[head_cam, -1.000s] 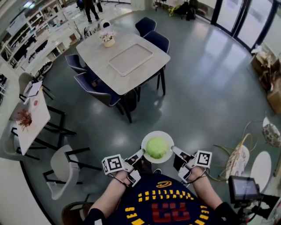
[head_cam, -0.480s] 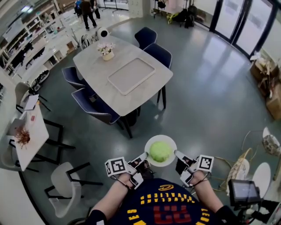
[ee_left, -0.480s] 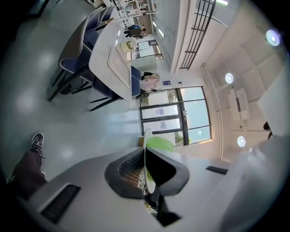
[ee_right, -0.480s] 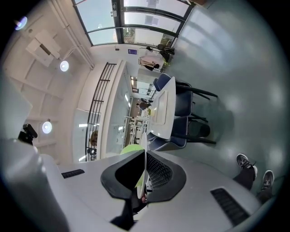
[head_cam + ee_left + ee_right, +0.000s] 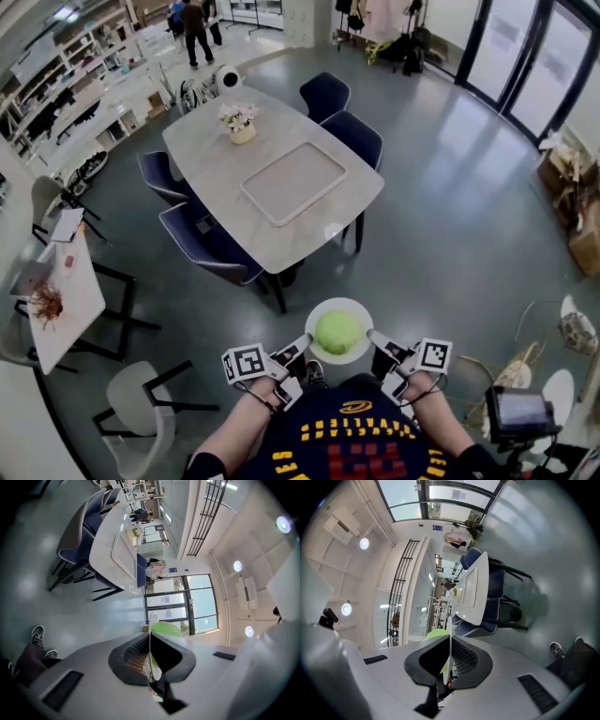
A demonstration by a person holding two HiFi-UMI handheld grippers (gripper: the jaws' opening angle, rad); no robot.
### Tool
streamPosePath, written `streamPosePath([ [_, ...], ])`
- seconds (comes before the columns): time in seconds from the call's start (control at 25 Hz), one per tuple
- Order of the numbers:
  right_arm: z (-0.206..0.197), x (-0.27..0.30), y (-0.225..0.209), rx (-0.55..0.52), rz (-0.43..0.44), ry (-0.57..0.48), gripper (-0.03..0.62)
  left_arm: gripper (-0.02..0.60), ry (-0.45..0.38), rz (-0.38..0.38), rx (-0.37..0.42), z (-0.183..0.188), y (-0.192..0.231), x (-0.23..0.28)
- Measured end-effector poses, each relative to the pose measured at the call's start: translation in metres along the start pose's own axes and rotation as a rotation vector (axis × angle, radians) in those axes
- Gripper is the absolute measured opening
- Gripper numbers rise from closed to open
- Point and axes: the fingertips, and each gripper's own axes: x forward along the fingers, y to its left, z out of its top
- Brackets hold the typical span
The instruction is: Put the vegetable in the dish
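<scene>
Cabbage [image 5: 337, 330] rests in the white dish [image 5: 338, 302]; left gripper [image 5: 300, 347] and right gripper [image 5: 373, 337] clamp opposite rims, and both gripper views show the dish edge-on, cabbage mostly hidden

I count one dish [image 5: 337, 303] with one green vegetable [image 5: 337, 332], and two tongs, the left tongs [image 5: 300, 343] and the right tongs [image 5: 373, 336]. Further away are one big surface [image 5: 216, 141], four blue chairs [image 5: 214, 246], and one tray [image 5: 293, 183] and one flower pot [image 5: 240, 122] on it.
</scene>
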Motion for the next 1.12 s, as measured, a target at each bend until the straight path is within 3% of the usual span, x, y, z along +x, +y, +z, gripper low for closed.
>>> streamPosePath([
  [0.48,0.036,0.050,-0.009,0.026,0.032,0.069,0.015,0.012,-0.057,0.062,0.001,0.047,0.014,0.018],
  [0.76,0.105,0.077,-0.020,0.005,0.015,0.110,0.015,0.011,-0.115,0.020,0.021,0.090,-0.001,0.073],
  [1.12,0.224,0.094,-0.013,-0.049,0.060,0.154,0.015,0.011,-0.190,-0.005,0.016,0.131,-0.028,0.171],
])
